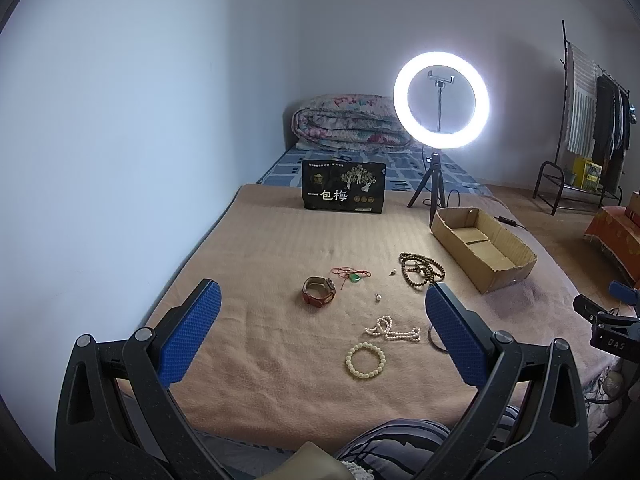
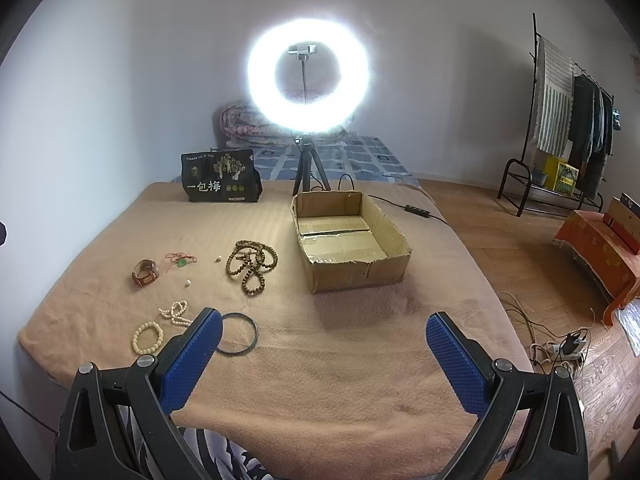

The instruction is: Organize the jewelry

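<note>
Jewelry lies spread on a tan blanket: a brown bead necklace, a brown watch, a red cord with a green pendant, a white pearl strand, a cream bead bracelet and a dark bangle. An empty cardboard box sits to the right. My left gripper hangs open above the pearls. My right gripper is open over bare blanket, its left finger next to the bangle.
A lit ring light on a tripod and a black snack bag stand at the back. A folded quilt lies beyond. Cables and a power strip lie on the floor right, with a clothes rack.
</note>
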`<state>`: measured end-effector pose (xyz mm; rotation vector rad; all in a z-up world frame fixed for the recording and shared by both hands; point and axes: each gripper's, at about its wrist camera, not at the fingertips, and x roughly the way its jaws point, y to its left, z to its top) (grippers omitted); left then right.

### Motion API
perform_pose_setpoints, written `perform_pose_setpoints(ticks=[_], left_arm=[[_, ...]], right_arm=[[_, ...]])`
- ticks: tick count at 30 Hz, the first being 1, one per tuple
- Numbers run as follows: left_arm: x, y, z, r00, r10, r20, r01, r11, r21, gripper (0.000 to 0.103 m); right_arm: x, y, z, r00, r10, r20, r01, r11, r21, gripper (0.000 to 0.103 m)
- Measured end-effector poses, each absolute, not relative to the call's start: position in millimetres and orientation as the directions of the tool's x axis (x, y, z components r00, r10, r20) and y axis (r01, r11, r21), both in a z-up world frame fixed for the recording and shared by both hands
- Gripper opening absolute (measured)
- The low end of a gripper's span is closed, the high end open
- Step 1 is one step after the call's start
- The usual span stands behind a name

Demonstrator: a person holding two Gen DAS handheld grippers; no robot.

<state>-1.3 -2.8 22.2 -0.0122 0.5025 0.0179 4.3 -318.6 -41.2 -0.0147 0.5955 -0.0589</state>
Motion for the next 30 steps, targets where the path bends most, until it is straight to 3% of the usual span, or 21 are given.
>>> perform_pose_setpoints(ticks=[14,24,30], left_arm=[[18.7,14.4,-0.5,0.848,0.035,-0.529,-0.049,0.999,-0.012,0.103],[51.2,46.3,-35.7,0.787,-0.003,-0.617,-0.023,0.999,-0.034,0.103],[73.3,47.0,-61.0,0.731,-0.078,-0.678,0.052,0.997,-0.058,0.092]], right_arm=[[21.2,-314.7,-52.5,0.802,-0.053,-0.595,0.031,0.998,-0.047,0.103],[48.7,-310.9,-70.2,0.776,-0.034,-0.630,-0.021,0.997,-0.080,0.103],[76.9,-302.3,-91.7,0.742,0.019,-0.671,-0.112,0.989,-0.096,0.103]])
